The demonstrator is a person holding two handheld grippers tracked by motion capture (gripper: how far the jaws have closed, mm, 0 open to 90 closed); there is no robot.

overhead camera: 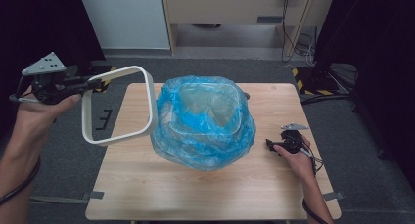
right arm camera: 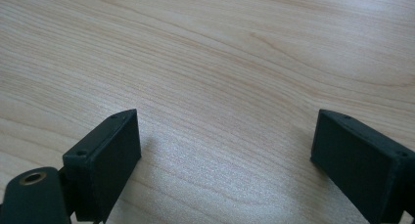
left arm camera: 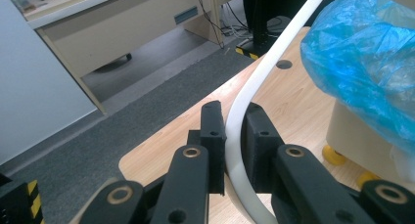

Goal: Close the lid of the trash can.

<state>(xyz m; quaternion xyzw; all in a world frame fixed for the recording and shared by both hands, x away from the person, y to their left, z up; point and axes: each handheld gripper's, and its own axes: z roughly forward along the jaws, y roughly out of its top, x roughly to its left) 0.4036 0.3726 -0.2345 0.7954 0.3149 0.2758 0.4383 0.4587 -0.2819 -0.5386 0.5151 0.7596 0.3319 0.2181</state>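
My left gripper [overhead camera: 93, 82] is held up off the table's left edge, shut on a white rounded-square ring [overhead camera: 151, 104] that hangs tilted beside the bin. In the left gripper view the jaws [left arm camera: 235, 136] pinch the ring's thin band [left arm camera: 274, 53] between the pads. A cream bin [left arm camera: 352, 131] stands mid-table with a blue plastic bag [overhead camera: 203, 131] draped over its mouth and sides. My right gripper [overhead camera: 270, 145] rests low at the table's right, pointing toward the bag. Its jaws [right arm camera: 225, 131] stand wide open over bare wood, with nothing between them.
The wooden table [overhead camera: 195, 194] has bare room in front of the bin and on its right. Yellow casters [left arm camera: 334, 155] show under the bin. A pale desk [overhead camera: 235, 9] and cables [overhead camera: 293, 38] stand on grey floor beyond; dark curtains flank both sides.
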